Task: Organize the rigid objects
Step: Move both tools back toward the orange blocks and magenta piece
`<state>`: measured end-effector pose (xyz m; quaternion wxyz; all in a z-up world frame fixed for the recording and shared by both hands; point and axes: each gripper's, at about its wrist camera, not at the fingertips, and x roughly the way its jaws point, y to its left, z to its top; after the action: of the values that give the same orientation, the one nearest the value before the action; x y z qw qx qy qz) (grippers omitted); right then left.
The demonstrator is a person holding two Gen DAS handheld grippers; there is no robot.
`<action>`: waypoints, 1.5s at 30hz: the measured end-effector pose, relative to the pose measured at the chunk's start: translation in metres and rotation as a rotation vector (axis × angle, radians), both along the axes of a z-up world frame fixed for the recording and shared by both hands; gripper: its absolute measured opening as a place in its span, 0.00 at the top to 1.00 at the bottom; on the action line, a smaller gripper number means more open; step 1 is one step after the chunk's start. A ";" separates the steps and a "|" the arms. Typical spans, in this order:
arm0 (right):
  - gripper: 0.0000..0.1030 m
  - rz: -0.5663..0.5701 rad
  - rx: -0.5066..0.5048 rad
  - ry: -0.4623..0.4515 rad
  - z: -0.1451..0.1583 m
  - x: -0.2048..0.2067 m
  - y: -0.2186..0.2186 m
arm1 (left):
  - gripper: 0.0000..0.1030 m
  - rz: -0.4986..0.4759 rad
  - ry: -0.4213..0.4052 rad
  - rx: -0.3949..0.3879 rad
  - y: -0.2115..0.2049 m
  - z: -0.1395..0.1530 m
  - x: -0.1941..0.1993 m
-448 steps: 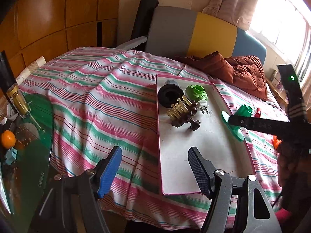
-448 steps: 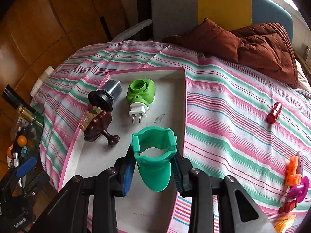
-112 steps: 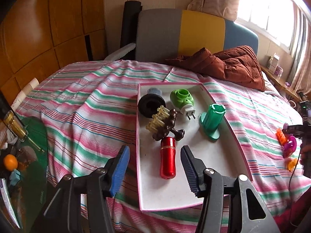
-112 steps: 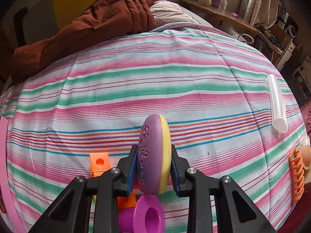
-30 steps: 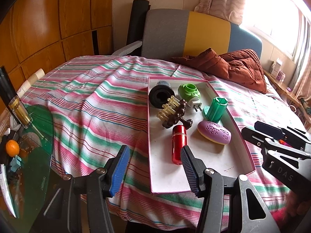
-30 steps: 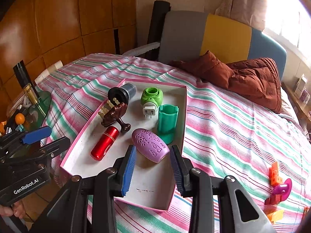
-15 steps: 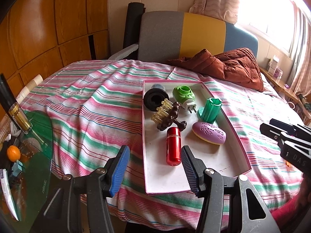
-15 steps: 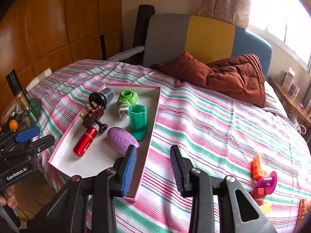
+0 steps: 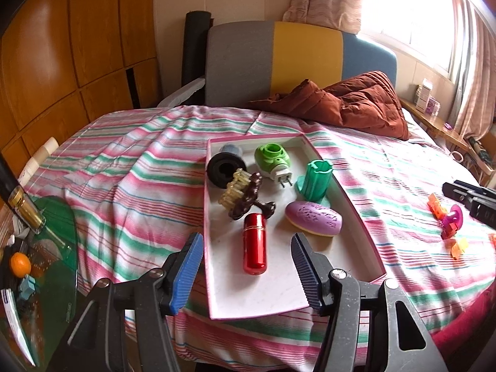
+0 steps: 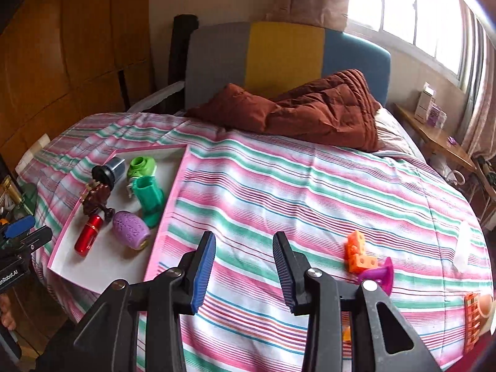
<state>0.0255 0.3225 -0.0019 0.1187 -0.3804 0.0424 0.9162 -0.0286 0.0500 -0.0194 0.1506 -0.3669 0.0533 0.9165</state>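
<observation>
Tray [image 9: 347,200]: pink-rimmed, white inside, on the striped bedspread [image 9: 139,167]; centre of the left wrist view, left of the right wrist view.
Tray contents, far end: black round part [image 9: 224,169], green plug-in device [image 9: 272,158] with its prongs toward the camera, teal holder [image 9: 316,183] standing upright.
Tray contents, middle: brown and cream comb-like piece [image 9: 245,193], purple oval [image 9: 313,218] lying flat near the right rim.
Tray contents, near end: red cylinder [image 9: 254,243] lying lengthwise.
Outside the tray: orange blocks [image 10: 356,252] and a magenta spool [image 10: 379,274] on the bedspread, lower right of the right wrist view.
Left gripper [image 9: 246,263]: released, jaws just widened, nothing between them; hangs over the tray's near end.
Right gripper [image 10: 245,263]: released and empty, jaws just widened a little; over bare bedspread between tray and blocks.
</observation>
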 end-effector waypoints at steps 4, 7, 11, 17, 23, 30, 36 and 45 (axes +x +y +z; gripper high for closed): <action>0.63 -0.115 -0.007 -0.002 0.004 0.017 0.044 | 0.42 -0.037 0.009 -0.003 0.012 0.004 0.000; 0.63 -0.205 -0.013 -0.007 0.007 0.032 0.076 | 0.42 -0.060 0.017 -0.007 0.021 0.006 0.000; 0.62 -0.312 -0.050 0.005 0.008 0.054 0.114 | 0.39 -0.085 0.022 -0.013 0.036 0.009 0.000; 0.60 -0.441 -0.240 0.068 0.001 0.084 0.163 | 0.38 -0.139 0.023 -0.031 0.063 0.012 0.001; 0.59 -0.555 -0.453 0.219 -0.009 0.119 0.192 | 0.38 -0.197 0.018 -0.062 0.093 0.011 0.000; 0.59 -0.621 -0.615 0.293 -0.021 0.135 0.213 | 0.37 -0.243 -0.018 -0.077 0.123 0.004 0.000; 0.59 -0.622 -0.595 0.299 -0.019 0.136 0.211 | 0.31 -0.302 -0.024 -0.078 0.147 0.001 0.004; 0.59 -0.633 -0.595 0.304 -0.020 0.137 0.212 | 0.31 -0.397 -0.103 -0.069 0.192 -0.012 0.006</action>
<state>0.1625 0.5350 -0.0215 0.2708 -0.2274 0.4346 0.8283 -0.0224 0.2423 -0.0313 0.3184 -0.4002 0.1481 0.8465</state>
